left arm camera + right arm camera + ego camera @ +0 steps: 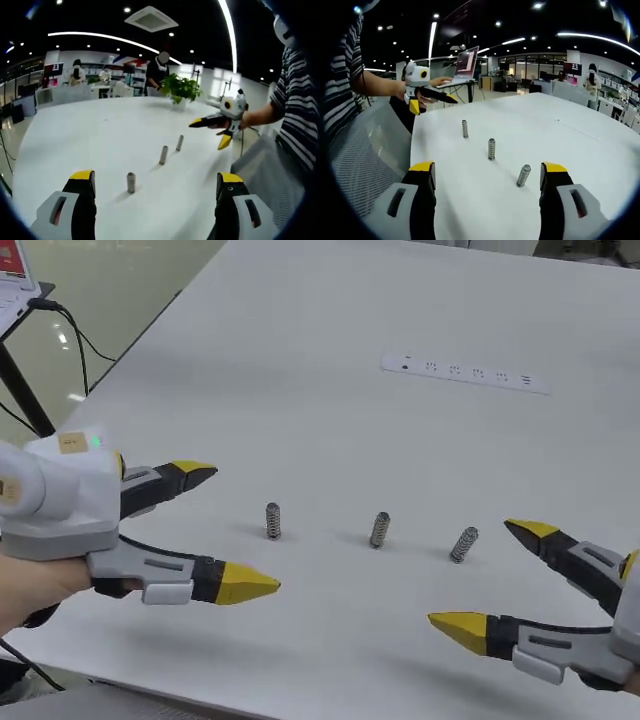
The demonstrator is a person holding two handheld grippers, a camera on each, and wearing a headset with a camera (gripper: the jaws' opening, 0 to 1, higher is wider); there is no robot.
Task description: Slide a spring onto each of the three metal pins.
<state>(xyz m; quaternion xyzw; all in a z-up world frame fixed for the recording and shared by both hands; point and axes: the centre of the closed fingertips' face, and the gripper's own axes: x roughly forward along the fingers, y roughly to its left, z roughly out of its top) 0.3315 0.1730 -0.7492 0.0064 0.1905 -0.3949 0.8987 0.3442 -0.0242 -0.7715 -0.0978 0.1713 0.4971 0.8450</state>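
At the left of the head view, the left gripper (225, 528) has its jaws spread wide with nothing between them. Its lower yellow tip lies near the left spring (273, 521). In its own view the left gripper (156, 176) looks down the row from that end, again gaping and bare.

Three springs stand in a row across the middle of the white table (330, 420), well apart from each other. They sit in no tray, box or holder, just on the bare top. The left spring and the middle spring (380, 529) stand upright, while the right spring (464, 544) leans. The coils hide what is inside, so I cannot tell whether a pin runs up each one. If so, the task looks as good as done.

At the lower right, the right gripper (487, 575) is also wide open and holds nothing, and its upper tip is near the leaning spring. A power strip (465, 373) lies far back, at the upper right.

The leaning spring is the main risk. A brush from that near jaw tip would likely tip it over or send it rolling. Closing on it off-centre could also squash the coil sideways and flick it away.
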